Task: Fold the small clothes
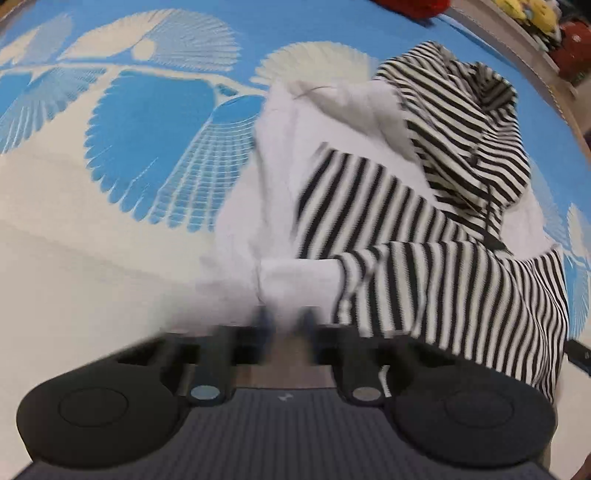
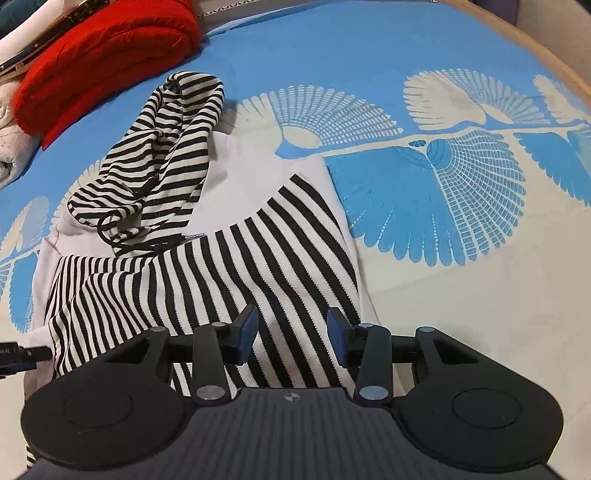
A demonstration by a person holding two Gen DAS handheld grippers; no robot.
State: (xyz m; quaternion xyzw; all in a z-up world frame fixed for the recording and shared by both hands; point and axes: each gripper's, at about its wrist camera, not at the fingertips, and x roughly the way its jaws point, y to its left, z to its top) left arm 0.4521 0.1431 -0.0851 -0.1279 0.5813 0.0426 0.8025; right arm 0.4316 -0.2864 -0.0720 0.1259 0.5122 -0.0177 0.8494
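Observation:
A black-and-white striped hoodie with white panels lies crumpled on a blue and cream patterned cloth. Its hood is bunched at the far side. In the blurred left wrist view, my left gripper is shut on the white cuff of a sleeve. In the right wrist view, the same hoodie spreads below my right gripper. That gripper is open, with striped fabric lying under the gap and its blue pads clear of it. The hood lies at the upper left.
A folded red garment sits on pale folded fabric at the far left of the cloth. A wooden edge curves around the far right. Wide patterned cloth stretches right of the hoodie. Colourful soft items sit beyond the edge.

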